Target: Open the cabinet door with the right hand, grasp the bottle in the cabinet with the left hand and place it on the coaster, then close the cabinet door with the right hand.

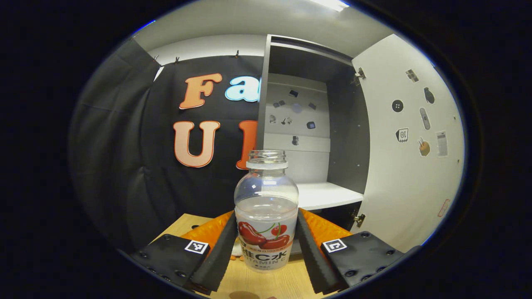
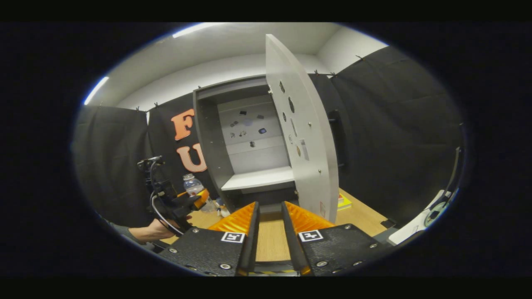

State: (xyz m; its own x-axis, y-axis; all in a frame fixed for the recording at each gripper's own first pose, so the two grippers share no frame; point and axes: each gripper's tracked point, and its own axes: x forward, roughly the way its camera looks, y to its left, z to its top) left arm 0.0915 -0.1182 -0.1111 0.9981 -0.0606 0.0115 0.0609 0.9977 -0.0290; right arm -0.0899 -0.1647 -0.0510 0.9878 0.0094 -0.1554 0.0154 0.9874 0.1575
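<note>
Between the left gripper's [image 1: 266, 236] two fingers [image 1: 220, 245] stands the bottle [image 1: 266, 211], upright, clear, uncapped, with a fruit label around its lower half. Both fingers press against the label's sides, so the left gripper is clamped on the bottle. The bottle's base is low over the wooden table [image 1: 257, 284]; whether it touches the wood cannot be told. A small pale round edge shows just behind the bottle's left side at table level, perhaps the coaster, but too much is hidden to be sure.

Behind the bottle the cabinet [image 1: 307, 124] stands open, its white shelf [image 1: 328, 193] bare, small stickers on its back panel. The door [image 1: 407, 145] swings out to the right, hinged at the cabinet's right side, with stickers on its inner face.

From the right gripper view, the same cabinet [image 2: 245, 141] sits ahead on the table [image 2: 272, 236], and the door [image 2: 307, 133] juts toward the camera, edge-on, just right of centre. The right gripper [image 2: 270, 232] hangs in front of the cabinet's base with a narrow gap between its fingers [image 2: 245, 224] and nothing in it: slightly parted, empty, apart from the door. Off to the left, a hand [image 2: 156, 229] holds the left gripper [image 2: 195, 201], with the bottle [image 2: 193, 185] upright in it, left of the cabinet and above the table's near left part.
</note>
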